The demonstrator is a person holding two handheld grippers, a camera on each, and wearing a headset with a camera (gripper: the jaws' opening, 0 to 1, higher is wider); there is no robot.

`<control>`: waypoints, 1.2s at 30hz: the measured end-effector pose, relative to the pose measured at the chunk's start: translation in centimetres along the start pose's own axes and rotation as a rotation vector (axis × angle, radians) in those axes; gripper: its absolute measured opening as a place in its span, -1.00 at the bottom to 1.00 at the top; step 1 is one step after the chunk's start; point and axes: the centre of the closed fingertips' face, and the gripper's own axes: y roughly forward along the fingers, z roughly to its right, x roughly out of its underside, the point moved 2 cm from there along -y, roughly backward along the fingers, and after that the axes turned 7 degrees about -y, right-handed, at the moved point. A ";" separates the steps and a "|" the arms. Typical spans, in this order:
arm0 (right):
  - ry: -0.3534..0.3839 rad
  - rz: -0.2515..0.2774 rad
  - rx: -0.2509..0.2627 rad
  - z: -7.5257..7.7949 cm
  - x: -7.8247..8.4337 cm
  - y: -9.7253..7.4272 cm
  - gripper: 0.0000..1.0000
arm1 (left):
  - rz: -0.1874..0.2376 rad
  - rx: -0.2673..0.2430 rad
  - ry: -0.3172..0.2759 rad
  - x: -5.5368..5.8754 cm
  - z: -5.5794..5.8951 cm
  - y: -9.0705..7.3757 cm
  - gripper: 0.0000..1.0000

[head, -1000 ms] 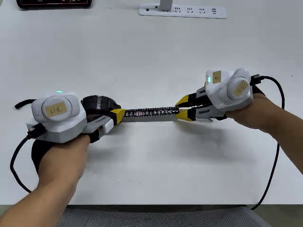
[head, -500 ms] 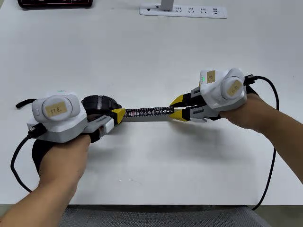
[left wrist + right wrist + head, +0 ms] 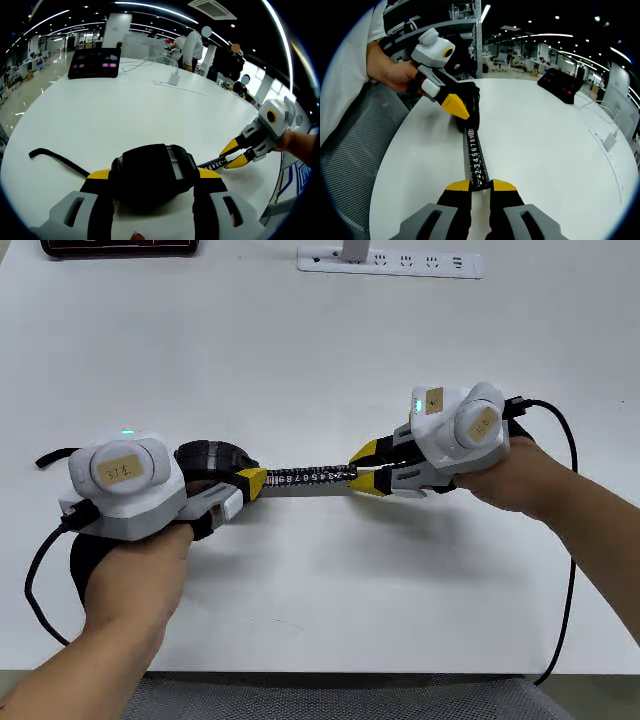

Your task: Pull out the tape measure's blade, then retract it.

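Bench (image 3: 300,350): white, flat; the work sits in the near half, approx mid-width.
Tape case (image 3: 208,460): black, rounded, toward the bench's left edge, between the L jaws.
L gripper (image 3: 154,175): jaws fairly wide, one yellow tip each side of the case, clamped on it. White housing on top w/ green LED lit. L hand (image 3: 130,575) holds it from the near-edge side.
Blade (image 3: 310,478): out partway. Dark w/ white numerals, a bit of red nr the case. Runs straight from the case mouth to the R gripper, roughly parallel to the near edge. Shadow on the bench under it; touching the bench or not, can't tell.
R gripper (image 3: 362,470): jaws narrow, yellow tips pinching the blade's free end. R hand (image 3: 505,475) holds it, toward the right edge.
L–R spacing: grippers apart, w/ the exposed blade between the tips.
Leads: black cable (image 3: 573,445) arcs from the back of the R gripper and drops to the near edge. Black strap (image 3: 50,456) lies on the bench just left of the case.
Far edge: white power strip (image 3: 390,260) w/ a white plug in it. Dark flat device (image 3: 118,246) nr the far-left corner.
Bkgd: people (image 3: 192,47) stand beyond the bench in the left gripper view. Grey mesh chair (image 3: 350,150) at the near edge.
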 end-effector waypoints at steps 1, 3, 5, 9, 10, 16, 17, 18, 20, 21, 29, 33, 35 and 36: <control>0.000 0.001 0.000 0.0 -0.1 0.1 -0.82 | 0.000 0.000 0.000 0.0 0.0 0.0 0.19; -0.002 0.003 -0.002 0.0 -0.2 0.2 -0.82 | 0.000 0.001 0.000 0.0 0.0 0.0 0.19; -0.001 0.006 -0.003 -0.1 -0.4 0.4 -0.82 | 0.001 0.001 -0.002 0.0 0.0 0.0 0.19; -0.002 0.008 -0.004 -0.1 -0.7 0.6 -0.82 | 0.001 0.002 -0.003 0.0 0.0 0.0 0.19; -0.003 0.009 -0.005 -0.1 -0.7 0.7 -0.82 | 0.001 0.001 -0.003 0.0 0.0 0.0 0.19; 0.001 0.016 -0.005 -0.2 -1.0 1.0 -0.82 | 0.002 0.003 -0.005 -0.1 0.0 0.0 0.19; 0.004 0.019 -0.004 -0.2 -1.1 1.1 -0.82 | 0.001 0.003 -0.006 -0.1 0.0 0.0 0.19; 0.005 0.020 -0.004 -0.2 -1.1 1.2 -0.82 | 0.001 0.003 -0.007 -0.1 0.0 0.0 0.19; 0.005 0.023 -0.004 -0.2 -1.3 1.3 -0.82 | 0.001 0.004 -0.009 -0.1 -0.1 0.0 0.19; 0.005 0.024 -0.004 -0.2 -1.4 1.3 -0.82 | 0.001 0.005 -0.009 -0.1 -0.1 0.0 0.19; 0.007 0.031 -0.008 -0.2 -1.9 1.9 -0.82 | 0.002 0.006 -0.013 -0.1 -0.1 -0.1 0.19; 0.005 0.032 -0.010 -0.2 -2.0 2.3 -0.82 | 0.001 0.006 -0.013 -0.1 -0.1 -0.1 0.19; 0.007 0.036 -0.011 -0.2 -2.2 2.4 -0.82 | 0.001 0.007 -0.014 -0.1 -0.1 0.0 0.19; 0.006 0.036 -0.012 -0.3 -2.2 2.5 -0.82 | 0.001 0.007 -0.014 -0.1 -0.1 0.0 0.19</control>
